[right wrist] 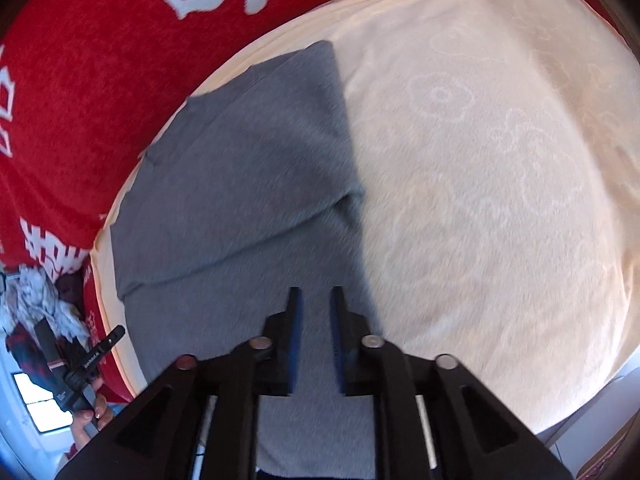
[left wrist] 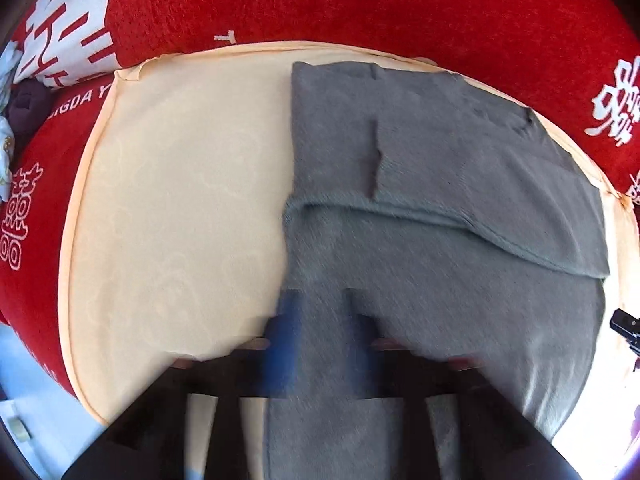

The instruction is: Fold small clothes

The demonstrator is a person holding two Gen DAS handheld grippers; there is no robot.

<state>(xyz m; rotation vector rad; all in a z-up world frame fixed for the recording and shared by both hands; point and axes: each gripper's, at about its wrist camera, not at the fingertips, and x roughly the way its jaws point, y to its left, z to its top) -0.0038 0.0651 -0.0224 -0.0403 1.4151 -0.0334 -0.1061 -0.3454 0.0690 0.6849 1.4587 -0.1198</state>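
Observation:
A grey garment lies folded on a cream cushion, its upper layer ending in a hemmed edge across the middle. My left gripper hangs over the garment's near part, blurred, jaws apart, with only flat cloth showing between them. In the right wrist view the same garment covers the left half of the cushion. My right gripper is above the garment's right edge with a narrow gap between its blue pads, pinching nothing. The left gripper also shows at the lower left, held by a hand.
A red blanket with white characters surrounds the cushion on the far side and left. A heap of light patterned clothes lies off the cushion's left edge. The right gripper's tip shows at the right border.

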